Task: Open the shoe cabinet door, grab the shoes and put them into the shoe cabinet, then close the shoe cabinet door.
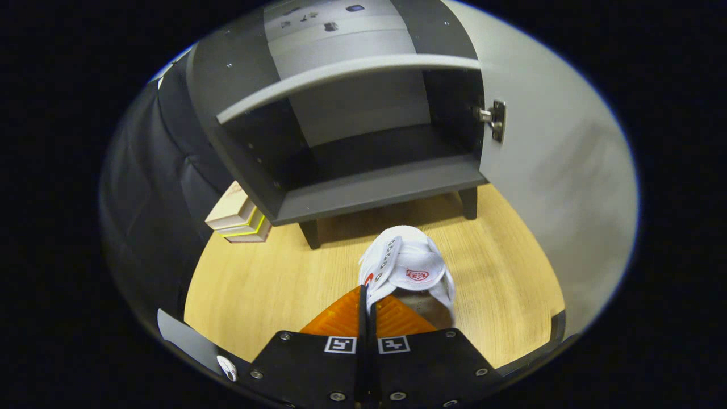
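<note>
A white shoe with a red emblem on its tongue hangs just ahead of my gripper, toe pointing at the cabinet. The fingers are pressed together on the shoe's left collar edge. The dark grey shoe cabinet stands beyond it on short legs with its lower compartment open and dark inside, and a shelf runs above that opening. Its door is swung out wide to the right on a metal hinge. The shoe is lifted over the wooden floor, short of the cabinet's bottom board.
A small stack of books lies on the floor against the cabinet's left leg. Black cloth wall runs along the left. The open door bounds the right side.
</note>
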Demonstrator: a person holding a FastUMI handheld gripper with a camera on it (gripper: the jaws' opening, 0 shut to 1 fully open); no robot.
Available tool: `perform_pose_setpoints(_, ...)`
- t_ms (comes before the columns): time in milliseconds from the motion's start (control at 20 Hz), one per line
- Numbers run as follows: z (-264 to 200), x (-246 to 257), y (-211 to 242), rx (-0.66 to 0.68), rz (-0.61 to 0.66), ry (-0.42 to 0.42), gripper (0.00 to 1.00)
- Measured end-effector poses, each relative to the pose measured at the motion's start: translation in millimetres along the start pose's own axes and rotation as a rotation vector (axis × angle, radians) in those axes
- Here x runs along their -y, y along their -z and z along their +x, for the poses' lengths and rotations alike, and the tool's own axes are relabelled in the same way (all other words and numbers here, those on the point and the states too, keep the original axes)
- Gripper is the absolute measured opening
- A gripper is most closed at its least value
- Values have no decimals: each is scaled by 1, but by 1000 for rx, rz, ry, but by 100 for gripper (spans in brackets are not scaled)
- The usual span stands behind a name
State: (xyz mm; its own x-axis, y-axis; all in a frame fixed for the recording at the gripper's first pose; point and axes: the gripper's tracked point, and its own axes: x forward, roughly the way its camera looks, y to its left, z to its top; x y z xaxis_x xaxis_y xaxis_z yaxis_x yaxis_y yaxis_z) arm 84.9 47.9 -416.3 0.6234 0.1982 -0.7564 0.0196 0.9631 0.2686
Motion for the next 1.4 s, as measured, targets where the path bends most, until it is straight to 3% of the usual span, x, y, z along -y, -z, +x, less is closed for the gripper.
perform_pose_setpoints(350,-82,-33,-88,203,-9,-1,0)
perform_pose_setpoints(750,-142,-57,-148,342,-42,-6,0)
perform_pose_setpoints(1000,-132,-72,-181,350,-69,-31,0)
perform_pose_setpoints(1300,-86,-76,-221,321,-80,-68,0)
perform_pose_setpoints(1400,-72,-86,-234,302,-66,-119,0)
